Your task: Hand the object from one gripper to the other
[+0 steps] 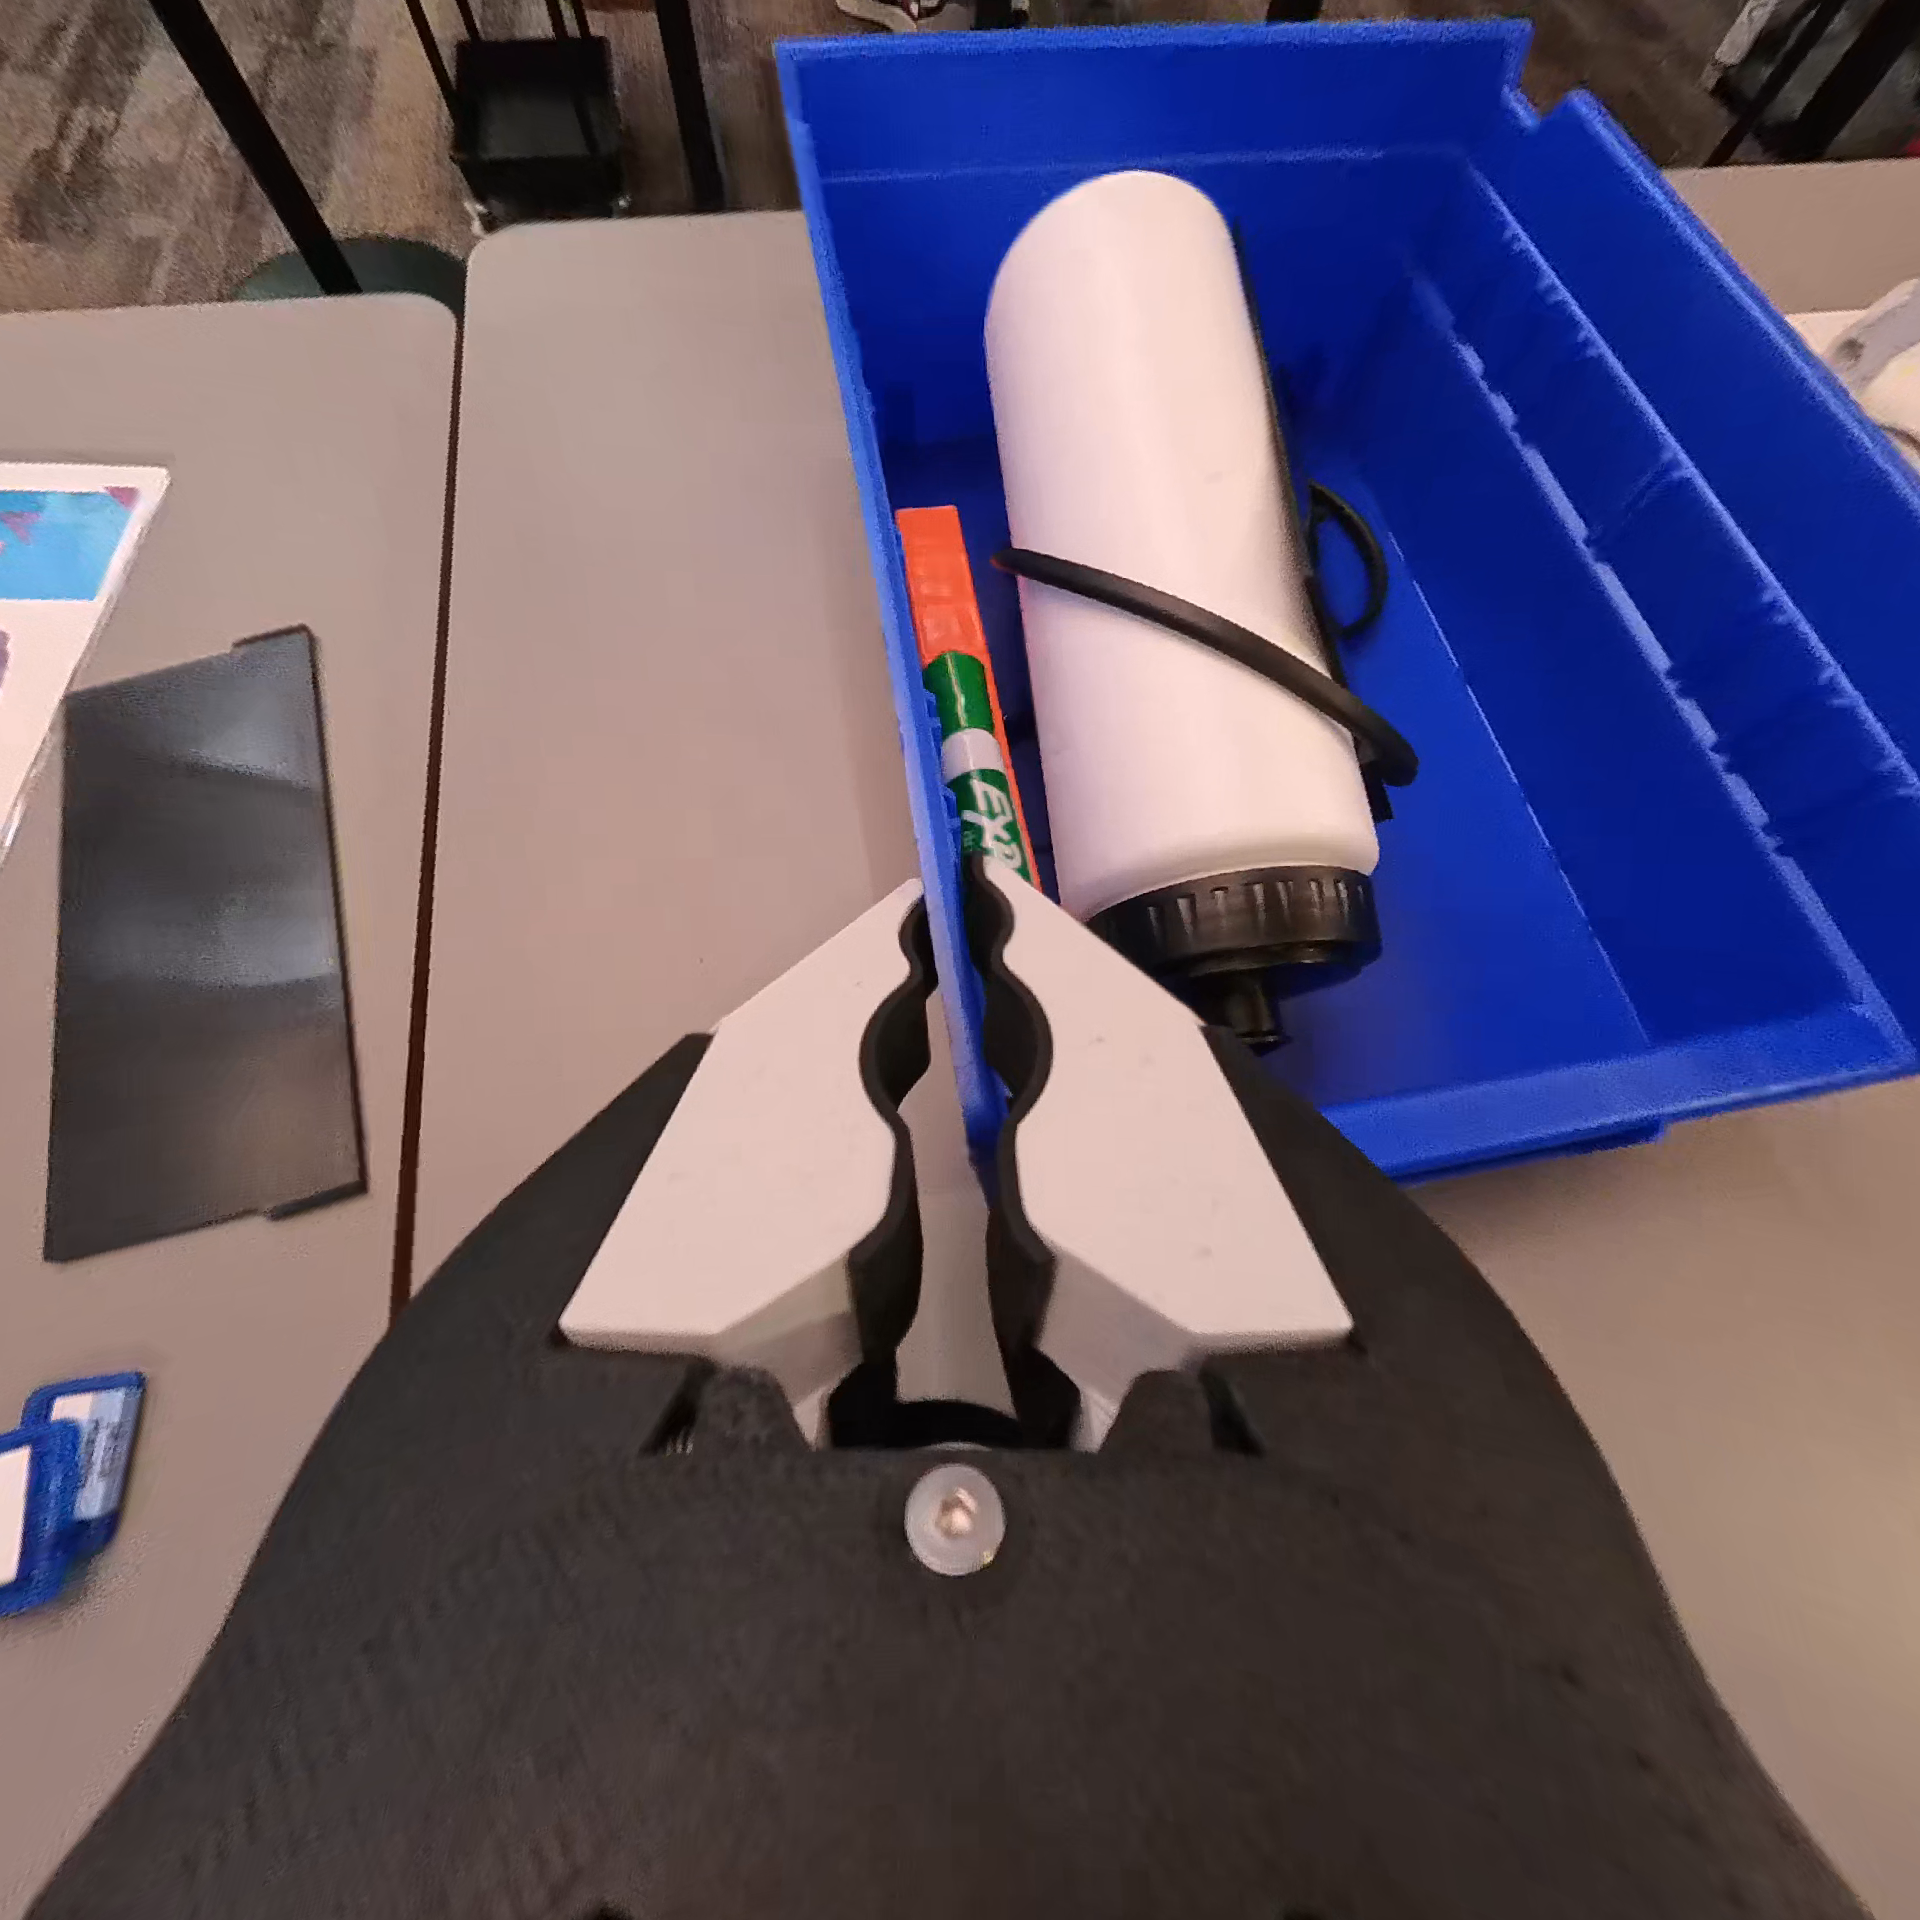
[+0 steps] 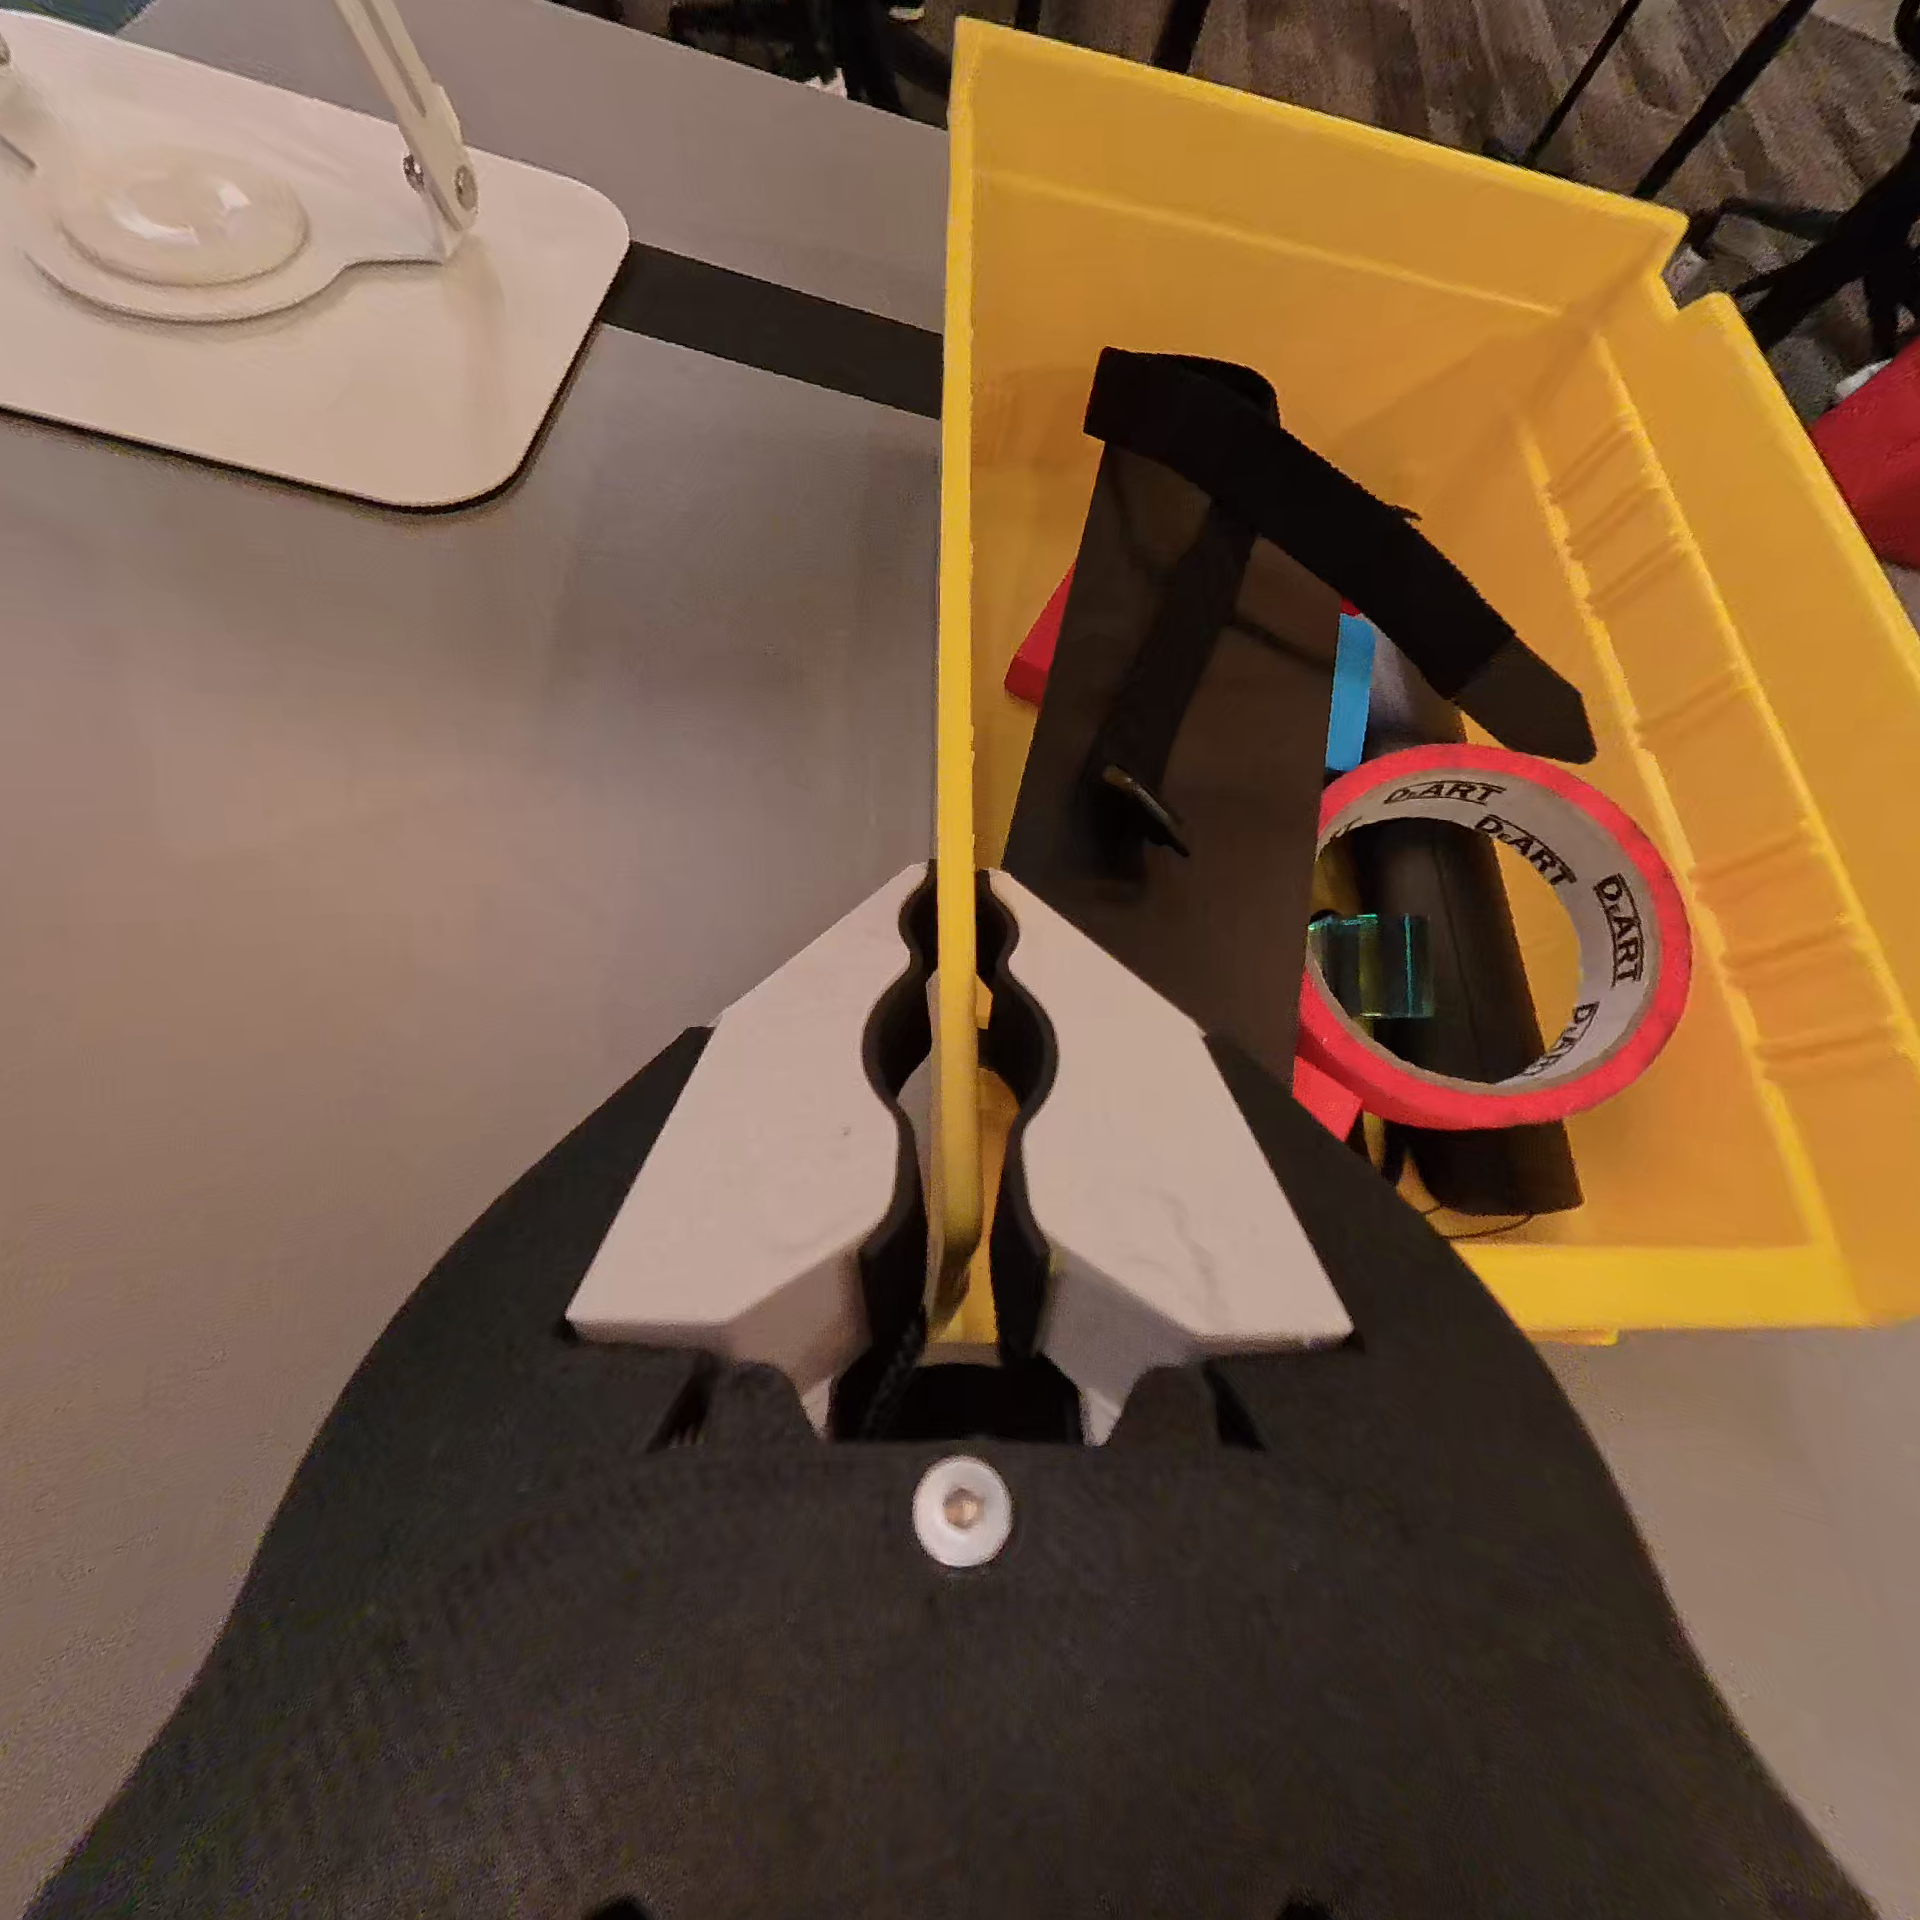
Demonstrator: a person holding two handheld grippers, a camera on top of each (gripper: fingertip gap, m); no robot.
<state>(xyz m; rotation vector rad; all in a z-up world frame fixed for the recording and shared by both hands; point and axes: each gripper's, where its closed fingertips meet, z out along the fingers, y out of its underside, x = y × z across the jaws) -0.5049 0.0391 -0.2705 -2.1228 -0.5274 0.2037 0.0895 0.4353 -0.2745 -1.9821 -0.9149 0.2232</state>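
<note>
My left gripper (image 1: 956, 894) is shut on the near left side wall of the blue bin (image 1: 1662, 540), one pad outside and one inside. In the bin lie a white bottle with a black cap (image 1: 1153, 540), a green marker (image 1: 971, 748), an orange piece (image 1: 940, 582) and a black cord (image 1: 1195, 623). My right gripper (image 2: 956, 883) is shut on the left side wall of the yellow bin (image 2: 956, 468). That bin holds a red tape roll (image 2: 1652, 935), a black strap (image 2: 1340, 520), a dark panel (image 2: 1143, 675), a red block (image 2: 1039, 655) and a clear greenish block (image 2: 1371, 961).
Both bins stand on grey tables. A black panel (image 1: 197, 935), blue cards (image 1: 62, 1475) and a printed sheet (image 1: 52, 582) lie to the left of the blue bin. A white lamp base (image 2: 312, 312) stands to the far left of the yellow bin. The grippers' ends are close to 70 cm from one another.
</note>
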